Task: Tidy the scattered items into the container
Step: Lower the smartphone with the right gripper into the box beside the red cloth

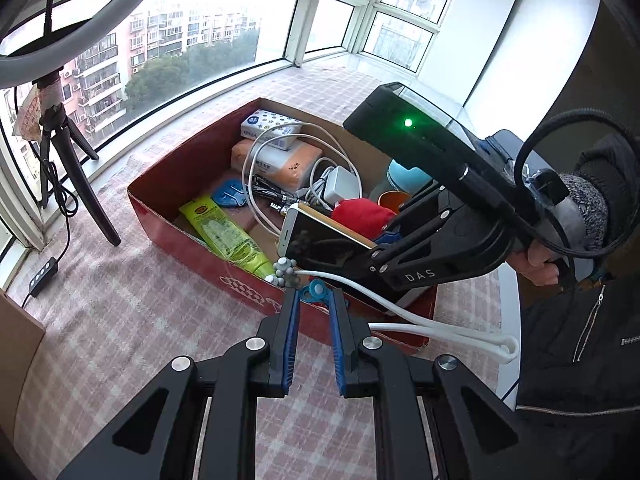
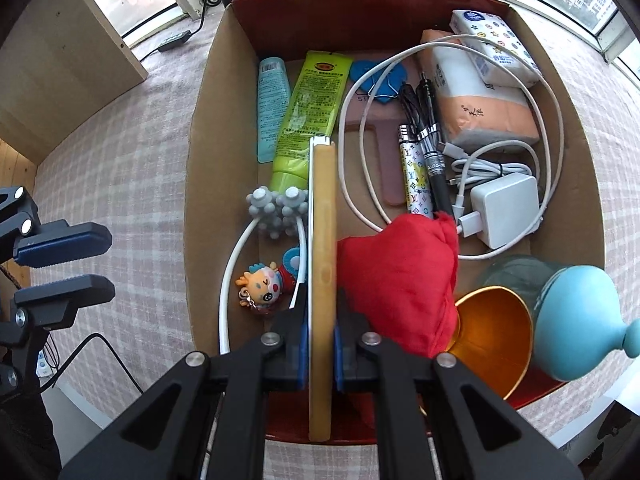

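Note:
A red cardboard box sits on a checked cloth and holds several items: tubes, tissue packs, pens, a white charger, a red cloth and cups. My right gripper is shut on a gold-edged phone, held on edge above the box's near part. My left gripper is open and empty, just outside the box's near wall. A white massager with grey knobs lies in the box beside the phone.
A ring-light tripod stands on the cloth left of the box by the window. A wooden cabinet stands beyond the box's left side. A white loop handle sticks out past the box's near corner.

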A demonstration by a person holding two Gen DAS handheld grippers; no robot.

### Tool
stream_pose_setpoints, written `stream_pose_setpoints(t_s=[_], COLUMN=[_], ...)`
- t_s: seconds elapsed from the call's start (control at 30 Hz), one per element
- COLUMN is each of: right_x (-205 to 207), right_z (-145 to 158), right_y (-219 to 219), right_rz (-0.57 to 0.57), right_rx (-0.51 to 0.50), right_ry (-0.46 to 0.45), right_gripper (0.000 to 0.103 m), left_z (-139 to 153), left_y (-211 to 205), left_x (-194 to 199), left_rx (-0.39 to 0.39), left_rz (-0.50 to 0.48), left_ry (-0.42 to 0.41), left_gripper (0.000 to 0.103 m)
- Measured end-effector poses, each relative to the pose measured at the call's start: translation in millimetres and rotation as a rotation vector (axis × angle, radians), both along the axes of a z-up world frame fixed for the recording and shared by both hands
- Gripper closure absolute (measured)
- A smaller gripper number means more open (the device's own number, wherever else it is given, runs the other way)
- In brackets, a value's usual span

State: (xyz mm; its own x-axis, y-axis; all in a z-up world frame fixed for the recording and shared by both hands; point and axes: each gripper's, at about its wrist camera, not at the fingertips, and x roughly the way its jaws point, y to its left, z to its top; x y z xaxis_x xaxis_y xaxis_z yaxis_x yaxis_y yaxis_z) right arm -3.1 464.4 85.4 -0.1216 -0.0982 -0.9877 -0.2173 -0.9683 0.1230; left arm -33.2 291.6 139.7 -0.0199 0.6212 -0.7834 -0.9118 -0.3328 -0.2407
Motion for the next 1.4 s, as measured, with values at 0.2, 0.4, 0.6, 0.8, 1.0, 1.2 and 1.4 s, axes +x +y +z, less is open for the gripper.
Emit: stream_pose_setpoints(t_s=[0.2,0.4,0.6,0.8,1.0,1.2,1.4], right_x=[-3,-8,-8,-7,-2,-17,-69], right_z=[-3,-11,-16,-10,12,44,32], right_y=[0,0,-1,4,8,17,20], right_rz=[-0.016,-0.017,-0.012,-0.011,0.008,0.005,0.057], right_rx=[0.020,0.020,0.031,0.013,0.006,-0.019,-0.129], right_ry=[-0.003,-0.034,-0.042,-0.073,-0.055,0.046,0.032], right_gripper=[0.094,0.094,0.094,0.093,0.092,0.092,0.094], left_z=[-1,1,1,3,1,-1,2], left_y=[1,1,1,0,-1,0,-1], left_x=[-1,2,0,1,-2,-5,-8], left_rx=[0.003,0.012,0.016,0.013,0.012,0.011,0.000], left_rz=[0.000,-0.002,0.008,0.006,0.014,0.023,0.047], left_ry=[-0.005,-0.006,-0.009,-0.003,-0.003,-0.005,-0.005], left_gripper=[0.090,0.090,0.090,0.090,0.090,0.090,0.090])
